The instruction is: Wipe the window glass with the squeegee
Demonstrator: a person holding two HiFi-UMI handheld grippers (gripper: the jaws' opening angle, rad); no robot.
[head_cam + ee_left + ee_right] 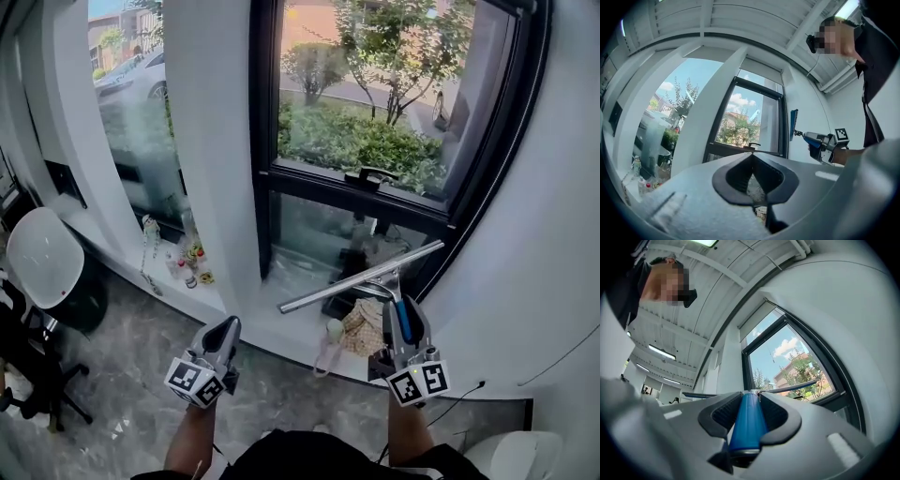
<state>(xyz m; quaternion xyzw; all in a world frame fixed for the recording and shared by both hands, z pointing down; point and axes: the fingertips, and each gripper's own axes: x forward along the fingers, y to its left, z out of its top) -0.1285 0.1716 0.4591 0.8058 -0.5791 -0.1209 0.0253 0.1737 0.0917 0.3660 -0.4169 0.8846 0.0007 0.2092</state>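
At the window: right gripper [401, 319] is clamped on the squeegee [361, 278] by its blue handle [749, 420], jaws tight on either side. Blade is tilted, right end higher, across the lower pane [314, 234] just above the sill [272, 323]; can't tell if it touches the glass. Left gripper [228, 330] hangs low to the left, well apart, jaws closed tip to tip, nothing between them. Small bottles [190, 267] stand on the sill further left.
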